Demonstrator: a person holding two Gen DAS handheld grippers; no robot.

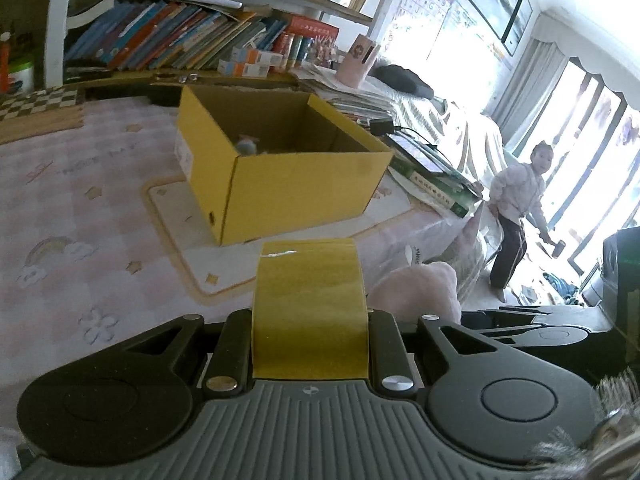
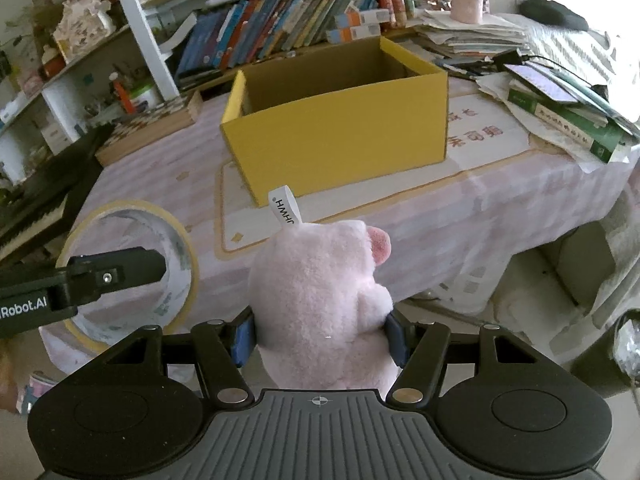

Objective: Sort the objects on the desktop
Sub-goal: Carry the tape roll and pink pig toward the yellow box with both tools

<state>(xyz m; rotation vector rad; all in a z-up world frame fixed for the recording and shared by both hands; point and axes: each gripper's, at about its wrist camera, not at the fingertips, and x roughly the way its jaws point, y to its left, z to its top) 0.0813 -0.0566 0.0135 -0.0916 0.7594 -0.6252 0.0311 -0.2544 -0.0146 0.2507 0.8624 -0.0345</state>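
My left gripper is shut on a roll of yellow tape, held edge-on above the table's near edge; the roll and a left finger show at the left of the right wrist view. My right gripper is shut on a pink plush pig with a white tag; the pig also shows in the left wrist view. An open yellow cardboard box stands ahead on the table, with a small grey thing inside. The box is straight ahead in the right wrist view.
Pink patterned tablecloth covers the table. Books line the shelf behind. A green book stack with a tablet lies right of the box. A checkered board lies left. A child stands at the right.
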